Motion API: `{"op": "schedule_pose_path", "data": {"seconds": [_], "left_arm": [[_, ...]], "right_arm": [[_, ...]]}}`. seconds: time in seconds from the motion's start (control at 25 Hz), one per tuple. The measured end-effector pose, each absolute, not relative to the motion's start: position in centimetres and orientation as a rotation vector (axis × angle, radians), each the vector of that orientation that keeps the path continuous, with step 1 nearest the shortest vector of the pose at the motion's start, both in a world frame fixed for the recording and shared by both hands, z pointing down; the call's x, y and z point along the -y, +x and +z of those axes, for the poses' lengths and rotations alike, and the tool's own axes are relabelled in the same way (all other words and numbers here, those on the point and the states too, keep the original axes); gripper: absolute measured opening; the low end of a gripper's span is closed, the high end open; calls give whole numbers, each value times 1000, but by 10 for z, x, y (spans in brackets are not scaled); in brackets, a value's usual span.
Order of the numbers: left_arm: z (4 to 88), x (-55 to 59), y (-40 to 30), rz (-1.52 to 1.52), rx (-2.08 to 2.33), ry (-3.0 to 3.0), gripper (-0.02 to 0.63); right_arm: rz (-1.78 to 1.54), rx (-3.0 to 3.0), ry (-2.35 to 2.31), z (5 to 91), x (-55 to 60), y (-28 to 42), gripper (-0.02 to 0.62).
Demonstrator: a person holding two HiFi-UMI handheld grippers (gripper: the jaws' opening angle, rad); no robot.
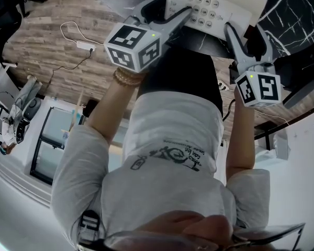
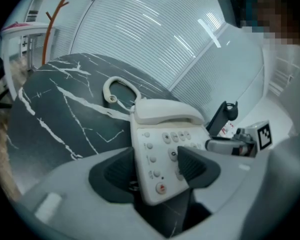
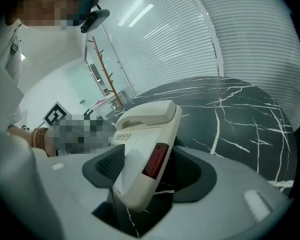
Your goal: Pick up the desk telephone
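The cream desk telephone (image 1: 214, 4) is at the near edge of a black marble table (image 1: 293, 9), with a gripper on each side of it. My left gripper (image 1: 170, 14) is shut on its left part. In the left gripper view one pad rests on the keypad and the other under the body of the telephone (image 2: 162, 149), clamped in that gripper (image 2: 157, 171). My right gripper (image 1: 246, 35) is shut on the right edge. There the telephone (image 3: 145, 149) sits tilted in the gripper (image 3: 147, 171), its red side window showing. The handset (image 2: 167, 111) lies in its cradle, and the cord (image 2: 120, 86) loops behind on the table.
The marble table (image 2: 65, 109) stretches far behind the telephone. A black stand (image 2: 225, 115) is at its right side. A white cable with an adapter (image 1: 83, 45) lies on the wooden floor to the left. An orange coat stand (image 2: 55, 9) rises by the blinds.
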State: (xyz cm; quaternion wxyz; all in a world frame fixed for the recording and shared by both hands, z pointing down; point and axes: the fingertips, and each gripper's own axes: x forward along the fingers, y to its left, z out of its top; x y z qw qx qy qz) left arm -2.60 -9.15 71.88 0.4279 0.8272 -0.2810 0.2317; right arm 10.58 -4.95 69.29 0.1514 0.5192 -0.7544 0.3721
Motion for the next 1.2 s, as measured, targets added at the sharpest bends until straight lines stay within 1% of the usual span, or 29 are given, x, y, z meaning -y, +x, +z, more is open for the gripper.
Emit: {"op": "schedule_pose_path", "data": {"seconds": [0.6,0.84,1.2], "left_arm": [[703,93,-26,575,729,2082,272],[679,100,-22,558,745,2106,272],[619,117,-16,522,766,2176,270]], "right_arm": [[1103,2145,1524,681,46,104,291],[1080,2169,1544,658,51,107,293],[1017,2224,1575,602,67,114,293]]}}
